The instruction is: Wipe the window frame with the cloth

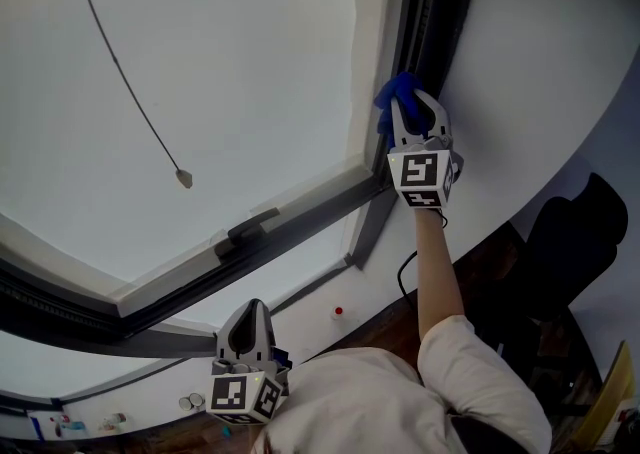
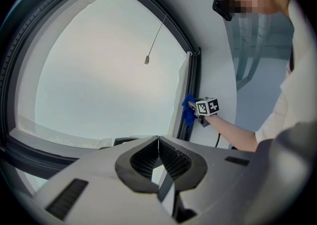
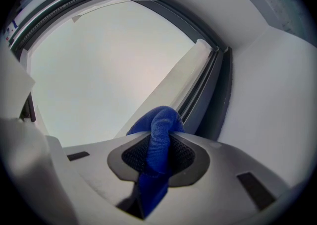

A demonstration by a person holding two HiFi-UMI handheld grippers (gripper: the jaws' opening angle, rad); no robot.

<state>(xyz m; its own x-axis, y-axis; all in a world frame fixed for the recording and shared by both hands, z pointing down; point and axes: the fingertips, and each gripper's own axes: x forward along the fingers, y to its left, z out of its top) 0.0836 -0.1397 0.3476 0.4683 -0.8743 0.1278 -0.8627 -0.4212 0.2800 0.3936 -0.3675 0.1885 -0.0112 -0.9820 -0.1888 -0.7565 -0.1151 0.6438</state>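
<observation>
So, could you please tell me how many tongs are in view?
2. The right tongs are raised against the window frame, shut on the blue cloth. The left tongs are held lower down, shut and empty. None seem hidden.

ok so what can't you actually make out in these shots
Whether the blue cloth touches the window frame: in the head view the right claw covers the spot; in the right gripper view the cloth's own bulge hides it.
Small items at bottom left: head view, too small to name.
</observation>
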